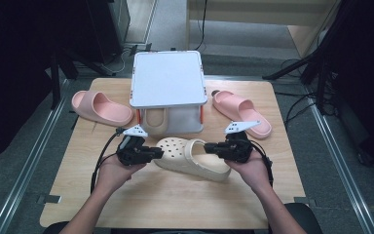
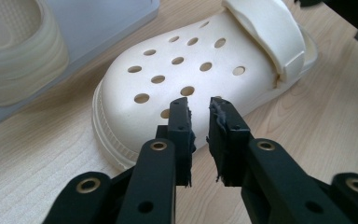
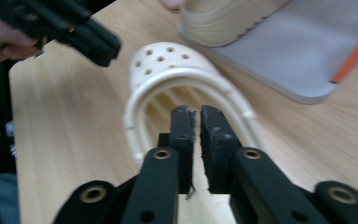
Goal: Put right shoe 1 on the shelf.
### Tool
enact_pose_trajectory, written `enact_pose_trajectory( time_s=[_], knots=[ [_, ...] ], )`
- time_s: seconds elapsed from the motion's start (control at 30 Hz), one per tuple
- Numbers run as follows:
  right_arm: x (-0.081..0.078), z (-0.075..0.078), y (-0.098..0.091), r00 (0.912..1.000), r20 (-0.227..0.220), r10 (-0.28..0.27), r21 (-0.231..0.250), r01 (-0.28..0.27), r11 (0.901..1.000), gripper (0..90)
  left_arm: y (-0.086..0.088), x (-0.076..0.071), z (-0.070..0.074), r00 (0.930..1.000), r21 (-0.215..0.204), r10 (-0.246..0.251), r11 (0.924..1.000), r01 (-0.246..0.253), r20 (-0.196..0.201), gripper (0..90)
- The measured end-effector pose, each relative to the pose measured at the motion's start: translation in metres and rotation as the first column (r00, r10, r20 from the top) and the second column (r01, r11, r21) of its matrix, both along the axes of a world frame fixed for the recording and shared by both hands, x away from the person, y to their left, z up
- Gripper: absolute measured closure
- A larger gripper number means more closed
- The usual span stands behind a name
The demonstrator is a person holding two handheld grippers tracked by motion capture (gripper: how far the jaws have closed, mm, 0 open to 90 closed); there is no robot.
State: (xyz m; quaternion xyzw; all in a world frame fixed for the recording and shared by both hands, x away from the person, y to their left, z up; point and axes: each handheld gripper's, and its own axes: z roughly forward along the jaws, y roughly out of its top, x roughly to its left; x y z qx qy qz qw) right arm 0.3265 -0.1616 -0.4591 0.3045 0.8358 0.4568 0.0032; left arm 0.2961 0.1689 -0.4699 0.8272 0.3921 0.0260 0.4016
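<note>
A cream clog (image 1: 195, 158) lies on its sole in the middle of the tabletop (image 1: 175, 204), a bit nearer the front edge, with its toe toward the left tongs (image 1: 158, 152) and its heel end toward the right tongs (image 1: 209, 147). Behind it stands a small grey rack (image 1: 168, 78) with a second cream clog (image 1: 153, 121) on its lower shelf. A pink slipper (image 1: 102, 107) lies near the back left corner, and another pink slipper (image 1: 241, 112) lies near the back right corner.

The left tongs are almost shut, with only a thin gap between the tips. Nothing is in that gap. The tips sit just at the holed top of the toe. The right tongs are shut tight too, and they hold nothing. In the right gripper view they point at the open heel of the clog, close to its strap (image 3: 186, 81).

What could go wrong? With both tongs shut, neither one can grab the clog. If the person pushes in like this, the tips will likely just poke the shoe and slide it over the smooth wood. It might spin, or bump into the rack. The clog is soft and round, so a pinch on the toe might slip off. The heel strap may swing and get in the way.
</note>
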Motion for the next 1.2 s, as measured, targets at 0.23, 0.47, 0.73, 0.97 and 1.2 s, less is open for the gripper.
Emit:
enact_pose_trajectory(
  time_s=[0.23,0.47,0.73,0.97,1.2],
  knots=[
    [0.027,-0.008,-0.004,0.9967,0.004,-0.081,-0.009,0.081,0.9967,87.0,-0.002,0.001,-0.012,0.9998,0.012,0.000,0.9999,0.001,-0.018,84.4],
    [0.038,-0.020,0.008,0.9959,0.003,-0.090,-0.047,0.090,0.9948,84.2,-0.006,-0.001,-0.023,0.9994,0.041,-0.007,0.9991,0.008,-0.033,84.2],
    [0.037,-0.020,0.008,0.9977,-0.011,-0.067,-0.044,0.066,0.9969,87.1,-0.005,0.000,-0.025,0.9992,0.020,-0.020,0.9996,0.021,-0.035,83.8],
    [0.031,-0.021,0.007,0.9982,-0.017,-0.057,-0.036,0.056,0.9978,89.6,-0.004,0.004,-0.025,0.9989,0.022,-0.031,0.9992,0.032,-0.034,83.5],
    [0.020,-0.022,0.005,0.9986,-0.018,-0.050,-0.031,0.050,0.9983,89.9,-0.003,0.013,-0.025,0.9984,0.014,-0.030,0.9994,0.031,-0.047,83.0]
  ],
)
